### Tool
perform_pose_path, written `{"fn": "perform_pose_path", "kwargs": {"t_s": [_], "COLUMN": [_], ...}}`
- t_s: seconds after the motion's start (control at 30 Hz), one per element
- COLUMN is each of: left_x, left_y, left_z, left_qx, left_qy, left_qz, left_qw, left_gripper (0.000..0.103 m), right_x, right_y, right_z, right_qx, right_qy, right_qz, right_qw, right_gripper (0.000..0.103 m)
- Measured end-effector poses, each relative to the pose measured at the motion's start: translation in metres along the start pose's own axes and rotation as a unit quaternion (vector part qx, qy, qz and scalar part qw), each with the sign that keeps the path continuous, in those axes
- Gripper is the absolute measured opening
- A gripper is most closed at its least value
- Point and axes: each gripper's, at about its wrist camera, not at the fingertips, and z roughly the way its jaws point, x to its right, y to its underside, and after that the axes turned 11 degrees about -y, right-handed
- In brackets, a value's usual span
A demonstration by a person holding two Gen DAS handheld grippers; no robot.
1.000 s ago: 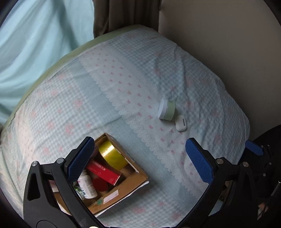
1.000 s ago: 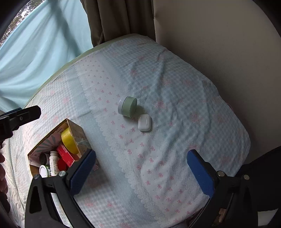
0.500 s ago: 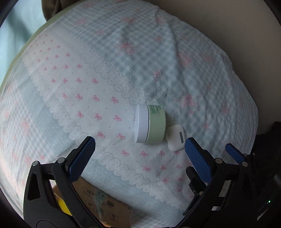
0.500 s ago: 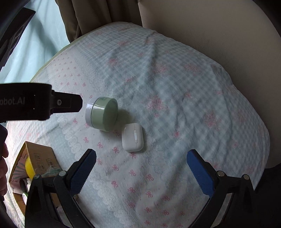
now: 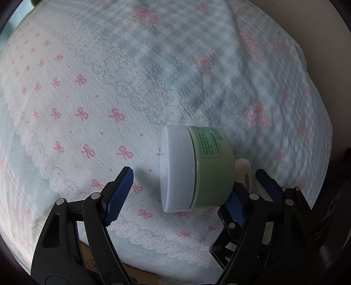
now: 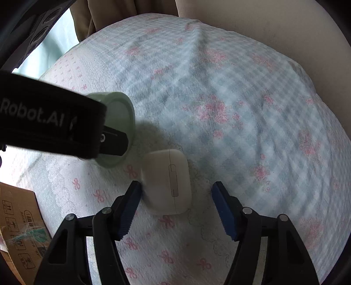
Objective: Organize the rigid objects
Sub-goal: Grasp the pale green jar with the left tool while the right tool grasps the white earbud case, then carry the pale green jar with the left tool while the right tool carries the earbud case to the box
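A green cream jar (image 5: 197,168) with a white lid lies on its side on the patterned bedspread. My left gripper (image 5: 182,188) is open, its fingers on either side of the jar; the left pad stands apart from the lid. A white earbud case (image 6: 166,182) lies flat just right of the jar (image 6: 119,114). My right gripper (image 6: 176,201) is open around the case, its left pad close beside the case and its right pad well apart. In the left wrist view only a sliver of the case (image 5: 242,166) shows behind the jar.
A cardboard box (image 6: 17,221) stands at the lower left on the bed. A beige wall (image 6: 263,24) and a brown curtain (image 6: 87,19) bound the far side. The left gripper's body (image 6: 43,120) crosses the right wrist view.
Both grippers have moved forward and down toward the bed. The left one now straddles the jar and the right one straddles the earbud case. The box has slid out of the left view.
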Motion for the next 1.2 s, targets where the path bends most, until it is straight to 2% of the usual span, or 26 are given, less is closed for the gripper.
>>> {"fn": "perform_pose_path", "kwargs": {"t_s": [0.07,0.13,0.17,0.27,0.53,0.8,1.0,1.2], "left_x": [-0.001,0.001,0.003,0.008,0.004,-0.015,-0.034,-0.055], "left_y": [-0.003,-0.006,-0.008,-0.012,-0.01,0.005,0.029,0.072], "left_z": [0.002,0.005,0.006,0.007,-0.002,-0.039,-0.097,-0.173], "left_qx": [0.0,0.001,0.0,0.002,0.011,0.039,0.073,0.128], "left_qy": [0.009,0.021,0.029,0.018,0.027,0.023,0.024,0.018], "left_qz": [-0.002,0.003,0.006,0.016,0.005,-0.02,-0.06,-0.108], "left_qw": [1.0,0.9998,0.9996,0.9997,0.9996,0.9988,0.9952,0.9858], "left_gripper": [0.072,0.061,0.049,0.045,0.04,0.04,0.04,0.04], "right_x": [-0.002,-0.003,-0.005,-0.004,0.003,0.006,-0.004,-0.03], "right_y": [-0.002,-0.005,-0.006,-0.008,-0.015,-0.023,-0.032,-0.048], "right_z": [0.0,0.001,0.002,0.004,0.003,-0.021,-0.066,-0.137], "right_qx": [0.005,0.004,0.004,0.0,-0.012,-0.01,0.009,0.045], "right_qy": [0.001,-0.005,-0.008,-0.012,-0.031,-0.049,-0.053,-0.057], "right_qz": [-0.006,-0.011,-0.016,-0.018,-0.017,-0.013,-0.043,-0.093], "right_qw": [1.0,1.0,1.0,1.0,0.999,0.999,0.998,0.993], "right_gripper": [0.056,0.051,0.046,0.043,0.043,0.043,0.043,0.043]}}
